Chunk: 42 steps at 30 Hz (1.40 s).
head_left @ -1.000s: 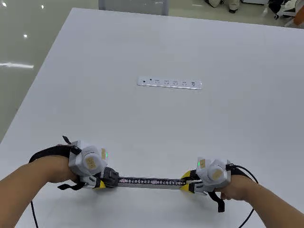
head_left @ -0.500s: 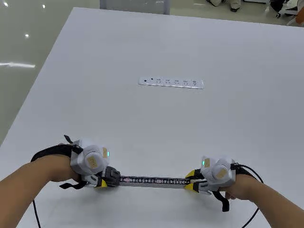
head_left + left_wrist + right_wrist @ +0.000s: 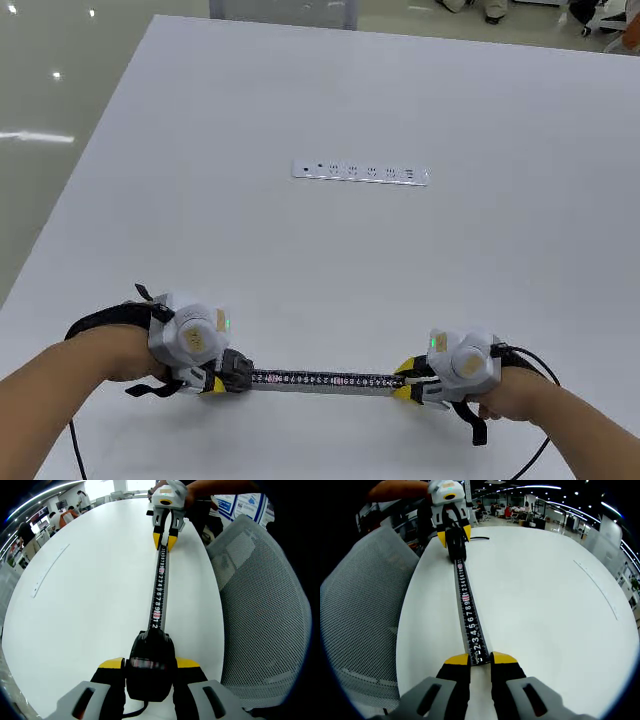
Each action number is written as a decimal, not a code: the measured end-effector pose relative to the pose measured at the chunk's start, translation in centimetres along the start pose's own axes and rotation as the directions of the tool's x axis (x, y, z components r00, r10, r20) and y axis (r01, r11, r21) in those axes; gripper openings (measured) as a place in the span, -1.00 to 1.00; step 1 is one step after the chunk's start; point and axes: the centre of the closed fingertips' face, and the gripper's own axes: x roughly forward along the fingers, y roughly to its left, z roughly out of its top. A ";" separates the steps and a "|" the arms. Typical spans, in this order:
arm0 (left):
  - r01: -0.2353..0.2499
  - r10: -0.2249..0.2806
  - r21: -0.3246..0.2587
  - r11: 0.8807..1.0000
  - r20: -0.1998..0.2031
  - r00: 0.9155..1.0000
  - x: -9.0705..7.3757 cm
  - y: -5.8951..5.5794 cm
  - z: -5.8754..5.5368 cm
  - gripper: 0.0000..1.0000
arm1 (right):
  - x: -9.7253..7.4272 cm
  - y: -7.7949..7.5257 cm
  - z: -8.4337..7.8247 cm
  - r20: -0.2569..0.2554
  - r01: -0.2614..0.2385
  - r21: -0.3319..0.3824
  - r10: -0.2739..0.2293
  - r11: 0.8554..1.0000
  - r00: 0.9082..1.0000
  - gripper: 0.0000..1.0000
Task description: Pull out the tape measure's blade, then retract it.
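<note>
The tape measure's black case [image 3: 237, 372] sits between the yellow-tipped fingers of my left gripper [image 3: 216, 384], which is shut on it. The numbered blade [image 3: 325, 380] runs flat along the white table [image 3: 330, 260] to my right gripper [image 3: 405, 378], which is shut on the blade's tip. In the left gripper view the case [image 3: 151, 665] lies between the jaws and the blade [image 3: 160, 590] stretches away to the right gripper [image 3: 165, 539]. The right gripper view shows the blade [image 3: 467, 600] pinched at my right gripper [image 3: 480, 658] and leading to the case [image 3: 456, 545].
A white power strip [image 3: 360, 172] lies mid-table, well beyond the grippers. The table's near edge runs just below both hands. A grey mesh chair [image 3: 260, 610] stands beside that edge. A black cable [image 3: 525, 455] trails from the right hand.
My right gripper has moved a little to the right with the blade tip, so more blade shows between the grippers. The left gripper and case have stayed almost still.
</note>
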 end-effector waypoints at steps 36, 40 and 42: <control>-0.028 0.027 0.006 1.000 0.038 0.999 0.1 0.0 0.2 -0.34 | 0.2 0.1 0.0 -0.060 0.004 -0.020 -0.005 1.000 0.998 -0.71; -0.035 0.035 0.004 0.999 0.046 0.998 0.1 0.0 0.2 -0.34 | 0.1 0.1 0.0 -0.073 0.016 -0.012 -0.017 1.000 0.997 -0.70; -0.036 0.036 0.003 0.999 0.048 0.998 0.1 0.0 0.2 -0.34 | 0.1 0.0 -0.1 -0.070 0.027 -0.014 -0.028 1.000 0.997 -0.70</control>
